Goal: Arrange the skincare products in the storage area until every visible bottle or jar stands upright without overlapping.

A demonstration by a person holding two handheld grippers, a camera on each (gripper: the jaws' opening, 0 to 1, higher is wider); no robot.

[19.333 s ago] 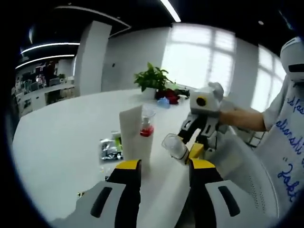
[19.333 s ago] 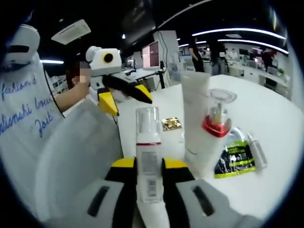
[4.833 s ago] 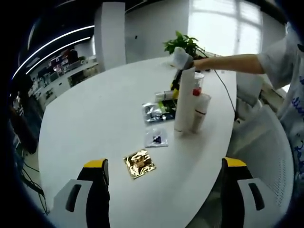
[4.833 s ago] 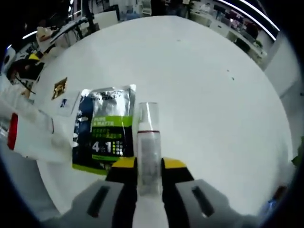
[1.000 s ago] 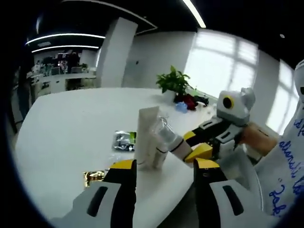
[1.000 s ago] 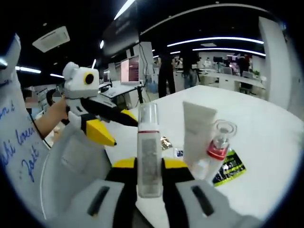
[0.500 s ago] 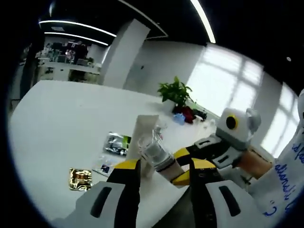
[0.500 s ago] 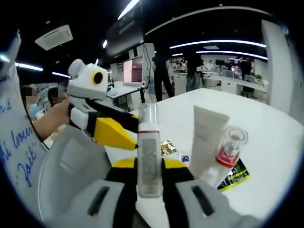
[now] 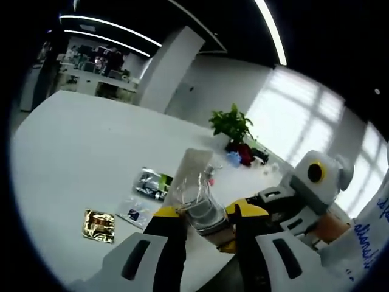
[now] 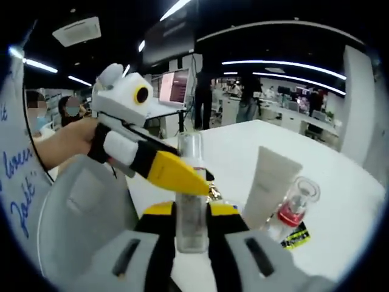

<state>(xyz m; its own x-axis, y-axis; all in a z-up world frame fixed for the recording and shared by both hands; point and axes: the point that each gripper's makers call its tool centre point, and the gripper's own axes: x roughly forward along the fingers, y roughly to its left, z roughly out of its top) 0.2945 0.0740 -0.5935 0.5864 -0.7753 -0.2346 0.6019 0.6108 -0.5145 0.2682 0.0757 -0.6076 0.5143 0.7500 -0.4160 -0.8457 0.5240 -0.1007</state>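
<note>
The right gripper [image 10: 192,220] has its jaws clamped on a clear-capped bottle [image 10: 191,201], held upright above the near edge of the white tabletop [image 9: 79,158]. The left gripper [image 9: 205,219] reaches in from the left — its yellow-tipped jaws sit on either side of the bottle's cap [image 9: 196,204], close against it, though whether they grip it I cannot tell. Farther off stand a white tube [image 10: 267,185] and a red-collared pump bottle [image 10: 294,210], with a foil sachet [image 9: 153,183] lying flat beside them.

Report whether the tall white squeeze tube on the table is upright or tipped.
Upright. The tall white squeeze tube stands on its cap end on the white table, crimped end up, beside the red-collared clear-capped bottle.
</note>
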